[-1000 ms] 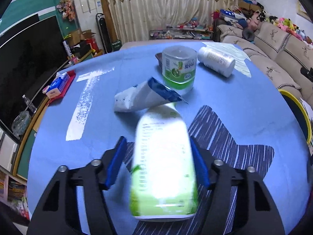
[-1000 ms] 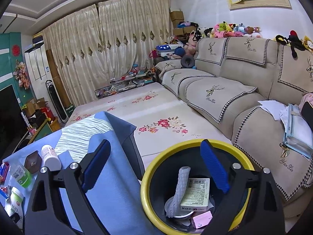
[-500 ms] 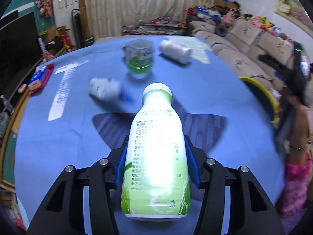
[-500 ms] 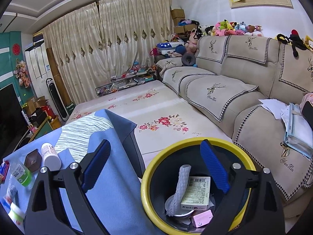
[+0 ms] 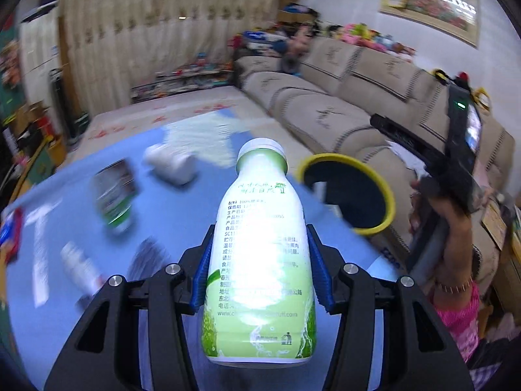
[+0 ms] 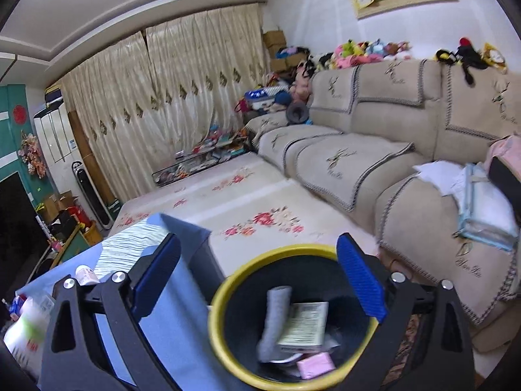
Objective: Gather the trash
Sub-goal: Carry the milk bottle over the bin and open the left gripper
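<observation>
The left gripper (image 5: 260, 270) is closed on the bottle (image 5: 260, 260) and holds it above the table (image 5: 182, 208), pointing to the bin (image 5: 387, 195), probably to drop it there. The right gripper (image 6: 257, 280) is wide open and empty over the bin, perhaps waiting.

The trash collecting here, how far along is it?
Partly done. The yellow-rimmed bin already holds a small carton, a pink packet and a grey roll. In hand: the left tool grips a green-and-white bottle. Left on the blue table: a white bottle, a green-labelled cup and a blurred wrapper. The right tool is open.
</observation>
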Motion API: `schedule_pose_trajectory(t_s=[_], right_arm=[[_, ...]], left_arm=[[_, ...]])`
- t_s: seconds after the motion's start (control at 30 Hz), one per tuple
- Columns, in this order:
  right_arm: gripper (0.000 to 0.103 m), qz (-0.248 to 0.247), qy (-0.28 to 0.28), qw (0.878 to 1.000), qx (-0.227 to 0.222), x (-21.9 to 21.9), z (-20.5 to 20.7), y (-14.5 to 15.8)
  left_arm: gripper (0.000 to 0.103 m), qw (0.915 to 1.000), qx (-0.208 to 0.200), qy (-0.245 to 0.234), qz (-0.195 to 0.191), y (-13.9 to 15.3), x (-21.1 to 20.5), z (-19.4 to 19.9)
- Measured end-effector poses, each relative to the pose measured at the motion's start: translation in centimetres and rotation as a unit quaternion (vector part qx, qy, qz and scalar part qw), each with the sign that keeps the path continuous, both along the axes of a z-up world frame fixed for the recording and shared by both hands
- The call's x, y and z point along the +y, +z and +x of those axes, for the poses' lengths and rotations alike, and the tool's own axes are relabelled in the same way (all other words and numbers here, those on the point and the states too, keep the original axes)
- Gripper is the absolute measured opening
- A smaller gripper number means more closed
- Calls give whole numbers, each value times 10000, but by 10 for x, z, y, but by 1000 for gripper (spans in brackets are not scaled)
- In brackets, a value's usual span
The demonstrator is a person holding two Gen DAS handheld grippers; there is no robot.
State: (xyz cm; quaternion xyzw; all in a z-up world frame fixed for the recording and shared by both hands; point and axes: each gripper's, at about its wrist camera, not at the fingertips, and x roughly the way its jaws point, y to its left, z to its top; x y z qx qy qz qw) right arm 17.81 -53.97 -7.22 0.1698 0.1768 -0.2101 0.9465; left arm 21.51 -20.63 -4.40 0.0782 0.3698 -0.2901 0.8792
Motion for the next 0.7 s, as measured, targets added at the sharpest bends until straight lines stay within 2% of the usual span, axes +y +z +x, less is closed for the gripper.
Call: schedule_pose_trajectory(t_s=[0.17, 0.33, 0.53, 0.7], right_arm=[[92, -203, -298, 9993, -49, -21, -50, 3], [93, -106, -716, 9973, -105, -51, -89, -1], [93, 129, -1087, 9938, -173, -85, -113, -7], [93, 201, -1152, 9931, -93, -97, -112, -13]], left_arm=[[52, 9971, 406, -646, -42, -10, -75, 28], [52, 9931, 565, -987, 270, -30, -148, 49], [52, 9884, 887, -1140, 469, -62, -221, 79], [53, 9897, 833, -1024, 559, -82, -257, 99]])
